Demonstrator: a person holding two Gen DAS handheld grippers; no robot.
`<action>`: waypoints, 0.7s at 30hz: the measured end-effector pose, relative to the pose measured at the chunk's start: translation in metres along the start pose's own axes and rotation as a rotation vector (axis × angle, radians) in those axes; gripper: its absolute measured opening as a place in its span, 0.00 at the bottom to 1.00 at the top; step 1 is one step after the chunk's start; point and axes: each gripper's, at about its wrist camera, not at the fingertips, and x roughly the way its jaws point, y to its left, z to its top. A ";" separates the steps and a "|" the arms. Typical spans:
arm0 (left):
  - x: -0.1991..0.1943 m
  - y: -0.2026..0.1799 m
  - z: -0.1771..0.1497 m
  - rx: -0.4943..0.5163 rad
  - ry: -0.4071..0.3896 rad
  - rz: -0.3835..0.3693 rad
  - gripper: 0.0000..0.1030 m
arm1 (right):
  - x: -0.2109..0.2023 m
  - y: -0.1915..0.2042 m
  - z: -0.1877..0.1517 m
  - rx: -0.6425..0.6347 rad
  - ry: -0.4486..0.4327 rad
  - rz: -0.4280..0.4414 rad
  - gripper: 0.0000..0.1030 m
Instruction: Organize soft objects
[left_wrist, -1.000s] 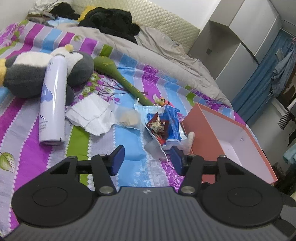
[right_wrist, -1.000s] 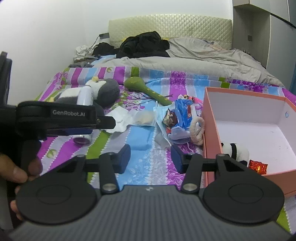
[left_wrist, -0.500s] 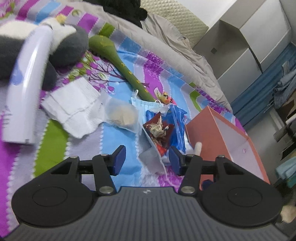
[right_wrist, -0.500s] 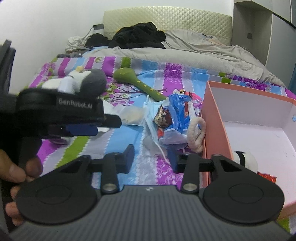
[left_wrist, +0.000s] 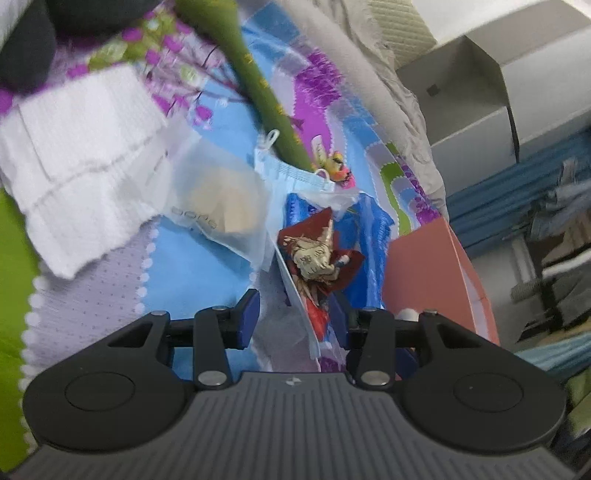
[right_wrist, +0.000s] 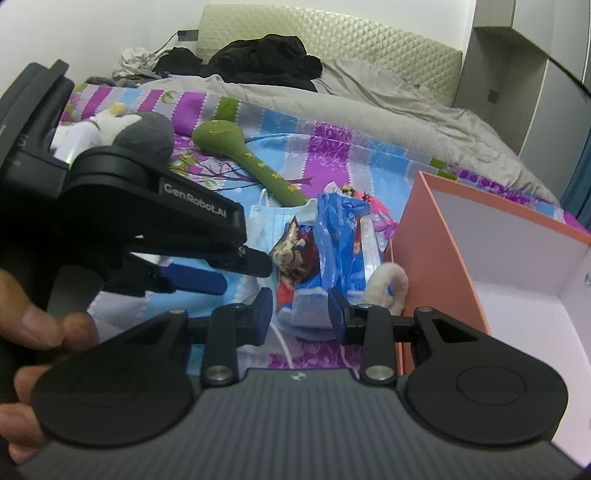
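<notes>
left gripper (left_wrist: 295, 319) is closing around the red snack packet (left_wrist: 319, 258) on the bed, beside the pink box (right_wrist: 461, 240). right gripper (right_wrist: 300, 314) is empty, part open. it might snag the face mask (left_wrist: 295, 177) too.

A bed (right_wrist: 332, 147) with a striped floral sheet fills the room, its quilted cream headboard (right_wrist: 369, 51) against a white wall (right_wrist: 92, 29). Grey cabinets (right_wrist: 535, 74) stand at its right edge, beside blue curtains (left_wrist: 498, 177).
</notes>
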 end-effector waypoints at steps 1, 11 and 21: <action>0.003 0.002 0.001 -0.012 0.000 -0.007 0.46 | 0.002 0.001 0.000 -0.010 -0.007 -0.015 0.35; 0.028 0.005 0.000 -0.049 0.028 -0.007 0.24 | 0.034 -0.004 0.001 -0.012 0.060 -0.088 0.36; 0.016 -0.023 -0.008 0.093 -0.020 0.059 0.04 | 0.040 -0.012 0.002 0.040 0.123 -0.017 0.30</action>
